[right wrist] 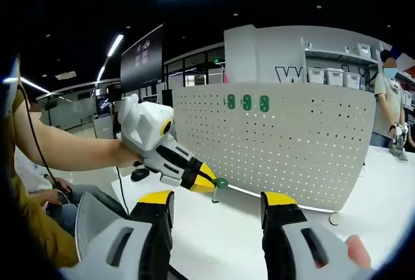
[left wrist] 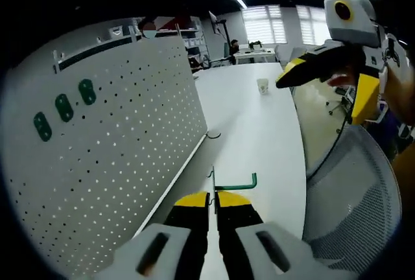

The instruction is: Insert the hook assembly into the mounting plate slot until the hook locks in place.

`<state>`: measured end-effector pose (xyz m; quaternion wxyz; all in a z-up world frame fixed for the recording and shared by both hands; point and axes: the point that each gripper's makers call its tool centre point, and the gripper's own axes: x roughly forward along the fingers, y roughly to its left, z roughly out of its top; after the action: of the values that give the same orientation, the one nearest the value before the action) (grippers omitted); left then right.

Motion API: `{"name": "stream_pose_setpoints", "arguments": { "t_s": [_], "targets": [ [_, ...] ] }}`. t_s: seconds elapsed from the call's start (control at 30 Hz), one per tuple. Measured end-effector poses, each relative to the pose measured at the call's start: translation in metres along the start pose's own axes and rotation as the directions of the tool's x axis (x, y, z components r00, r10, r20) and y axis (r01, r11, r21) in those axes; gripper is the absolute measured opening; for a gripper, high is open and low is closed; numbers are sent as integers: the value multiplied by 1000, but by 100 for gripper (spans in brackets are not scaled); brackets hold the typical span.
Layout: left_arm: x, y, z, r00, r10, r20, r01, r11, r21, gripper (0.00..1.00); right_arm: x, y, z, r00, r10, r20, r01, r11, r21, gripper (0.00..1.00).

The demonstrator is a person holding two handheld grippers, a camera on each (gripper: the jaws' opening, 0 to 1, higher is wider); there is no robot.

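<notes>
Green metal hook [left wrist: 238, 183] with thin wire backing, clamped between the closed yellow-tipped jaws of the left gripper [left wrist: 213, 201], held upright ahead of the white perforated pegboard panel [left wrist: 117, 144], likely to line it up for insertion. Right gripper [right wrist: 217, 203]: jaws spread, empty, hovering over the white table [left wrist: 259, 124], well apart from the panel.

1. Right claw [right wrist: 217, 212] sits low in front of the pegboard [right wrist: 285, 147], jaws spread wide with nothing between them.
2. Left claw [right wrist: 209, 181] pinches a green hook [right wrist: 220, 184] just off the pegboard's lower left corner, above the white tabletop [right wrist: 227, 241].
</notes>
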<state>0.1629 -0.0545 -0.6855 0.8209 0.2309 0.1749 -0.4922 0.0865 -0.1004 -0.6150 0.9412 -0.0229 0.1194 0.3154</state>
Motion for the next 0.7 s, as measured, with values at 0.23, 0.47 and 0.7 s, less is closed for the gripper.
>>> {"name": "stream_pose_setpoints", "arguments": {
  "t_s": [0.23, 0.47, 0.7],
  "targets": [
    [-11, 7, 6, 997, 54, 54, -52, 998, -35, 3, 8, 6, 6, 999, 32, 12, -32, 999, -12, 48],
    [-20, 10, 21, 987, 83, 135, -75, 995, -65, 3, 13, 11, 19, 996, 63, 70, -66, 997, 39, 43],
    [-25, 13, 25, 980, 98, 173, -84, 993, -84, 3, 17, 9, 27, 994, 54, 91, -59, 997, 54, 36]
  ]
}}
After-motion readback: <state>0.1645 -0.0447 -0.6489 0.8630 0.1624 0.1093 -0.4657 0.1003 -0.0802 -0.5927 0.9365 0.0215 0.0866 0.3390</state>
